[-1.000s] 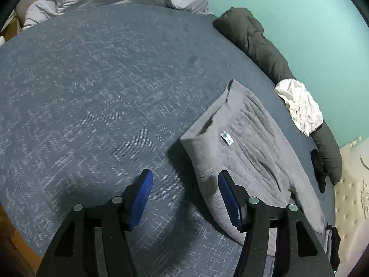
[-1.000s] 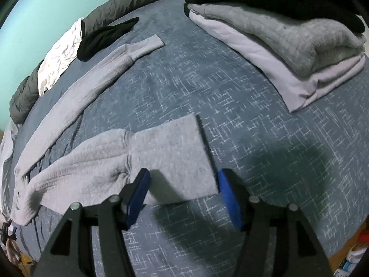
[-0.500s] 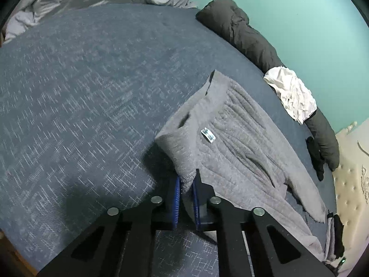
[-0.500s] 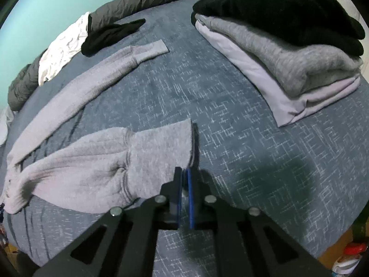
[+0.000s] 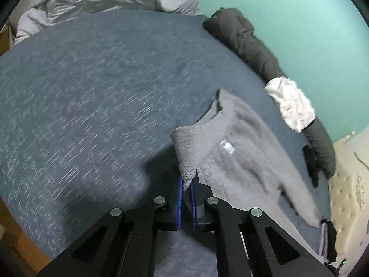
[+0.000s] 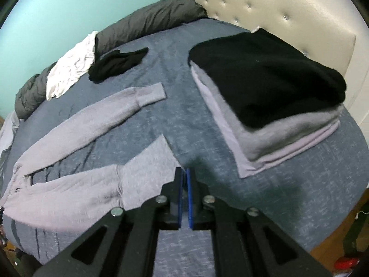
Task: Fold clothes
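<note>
Both grippers have clamped shut and begun lifting: the left gripper (image 5: pixel 186 185) pinches the waistband corner of the grey trousers (image 5: pixel 237 161), and the right gripper (image 6: pixel 184 181) nips a leg cuff. The trousers lie spread on the bed (image 5: pixel 92 80); soft, light knit, likely to sag between corners.
</note>
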A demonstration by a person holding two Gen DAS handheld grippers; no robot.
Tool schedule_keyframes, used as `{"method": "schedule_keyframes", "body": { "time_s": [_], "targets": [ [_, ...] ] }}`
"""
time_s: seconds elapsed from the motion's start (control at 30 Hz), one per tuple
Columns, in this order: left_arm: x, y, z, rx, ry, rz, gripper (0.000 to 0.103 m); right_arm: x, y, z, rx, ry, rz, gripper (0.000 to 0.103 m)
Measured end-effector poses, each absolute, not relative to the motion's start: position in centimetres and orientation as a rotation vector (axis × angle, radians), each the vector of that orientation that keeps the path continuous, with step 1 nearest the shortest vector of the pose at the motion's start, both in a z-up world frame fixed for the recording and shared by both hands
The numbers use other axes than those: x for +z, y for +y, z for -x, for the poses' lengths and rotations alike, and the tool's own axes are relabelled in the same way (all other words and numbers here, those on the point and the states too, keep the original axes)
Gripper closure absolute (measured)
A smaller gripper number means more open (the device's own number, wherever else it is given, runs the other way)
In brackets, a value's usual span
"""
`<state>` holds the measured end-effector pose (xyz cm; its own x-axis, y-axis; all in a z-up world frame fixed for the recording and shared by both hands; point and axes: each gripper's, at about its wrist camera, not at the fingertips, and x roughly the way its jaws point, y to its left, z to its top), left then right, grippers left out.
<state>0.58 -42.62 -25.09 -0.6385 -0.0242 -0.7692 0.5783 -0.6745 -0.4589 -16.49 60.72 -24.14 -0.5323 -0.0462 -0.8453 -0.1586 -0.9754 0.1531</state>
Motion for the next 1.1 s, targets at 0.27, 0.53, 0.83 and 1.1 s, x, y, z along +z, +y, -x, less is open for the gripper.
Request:
{"method": "schedule_keyframes", "body": {
  "time_s": [0.27,0.53,0.83,1.1],
  "targets": [
    [-29.3,-42.8,-1.6,-2.204,1.078,-1.208,0.084,-31.0,59.7,16.5,2.474,0.147,1.679,0.1],
    [-26.0,-42.9,-1.3,-2.258,0.975,-1.113,0.05,-27.5,58.7,16.4,2.611,0.129,1.5,0.091],
    [-27.8,-42.0,0.8,-2.257,0.961,-1.168,0.048,-28.9,54.5,16.7,2.703,0.149,1.587,0.085],
    [-29.1,-41.4,0.7,-2.241,0.923,-1.18,0.043,-31.0,54.5,15.6,2.651,0.215,1.642,0.056]
  ]
}}
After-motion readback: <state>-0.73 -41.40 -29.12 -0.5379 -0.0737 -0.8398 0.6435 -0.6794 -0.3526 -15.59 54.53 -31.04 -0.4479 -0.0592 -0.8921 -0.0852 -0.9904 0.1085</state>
